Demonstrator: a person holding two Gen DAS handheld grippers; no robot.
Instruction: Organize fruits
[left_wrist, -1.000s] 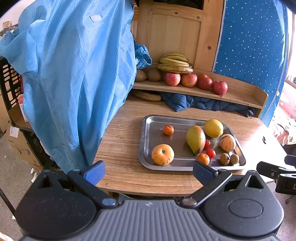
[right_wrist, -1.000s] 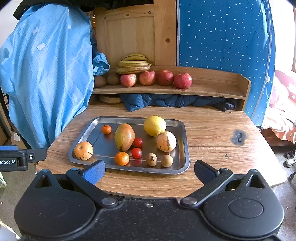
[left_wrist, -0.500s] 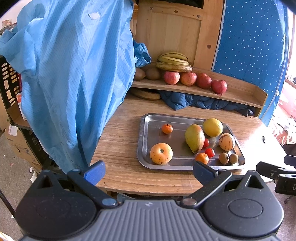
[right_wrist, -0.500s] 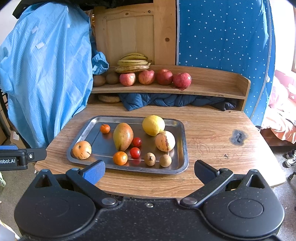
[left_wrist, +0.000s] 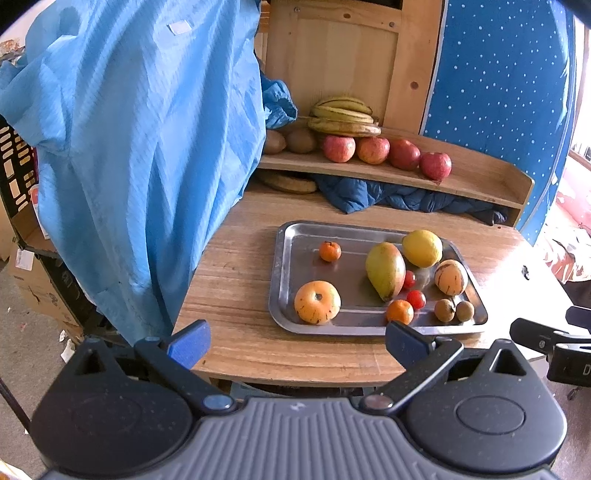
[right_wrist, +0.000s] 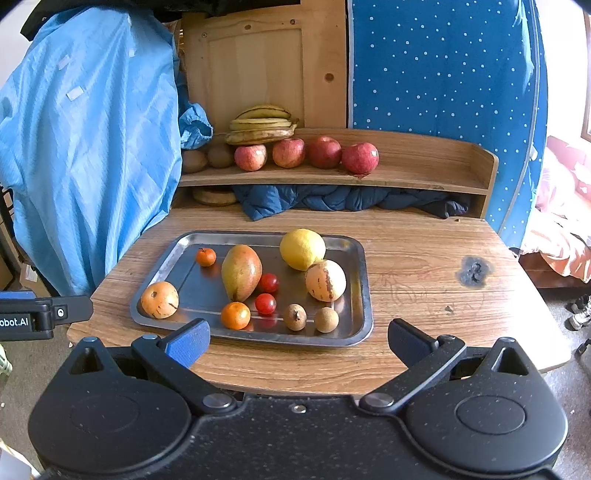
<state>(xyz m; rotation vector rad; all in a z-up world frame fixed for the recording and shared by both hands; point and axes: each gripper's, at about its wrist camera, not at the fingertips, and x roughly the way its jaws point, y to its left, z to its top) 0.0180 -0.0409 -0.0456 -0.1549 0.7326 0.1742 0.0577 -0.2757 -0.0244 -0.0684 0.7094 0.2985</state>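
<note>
- Fruits lie on a steel tray (right_wrist: 360, 280) on the wooden table (right_wrist: 417, 258), ahead of both your grippers.
- Your left gripper (left_wrist: 295, 341) has its jaws spread wide and holds nothing; it hangs over the table's near edge, just short of the tray.
- Your right gripper (right_wrist: 299, 338) is likewise wide apart and empty, at the tray's near rim.
- Nearest row on the tray, left to right in the right wrist view: a spotted orange fruit (right_wrist: 159, 300), a small tangerine (right_wrist: 235, 315), a cherry tomato (right_wrist: 265, 304), and two brown round fruits (right_wrist: 295, 316) side by side.
- Middle of the tray: a mango (right_wrist: 241, 272) lying lengthwise, a second cherry tomato (right_wrist: 269, 283) just beside it, and a pale streaked fruit (right_wrist: 325, 280).
- Far part of the tray: another small tangerine (right_wrist: 205, 257) at the left, and a lemon (right_wrist: 302, 249) touching the streaked fruit.
- Beyond the tray, a raised wooden shelf (right_wrist: 424, 181) carries four red apples (right_wrist: 325, 152) in a row, bananas (right_wrist: 264, 127) behind them, and brown kiwis (right_wrist: 220, 155) at the left.
- Dark blue cloth (right_wrist: 332, 201) is bunched under the shelf; a light blue garment (right_wrist: 92, 147) hangs at the table's left.
</note>
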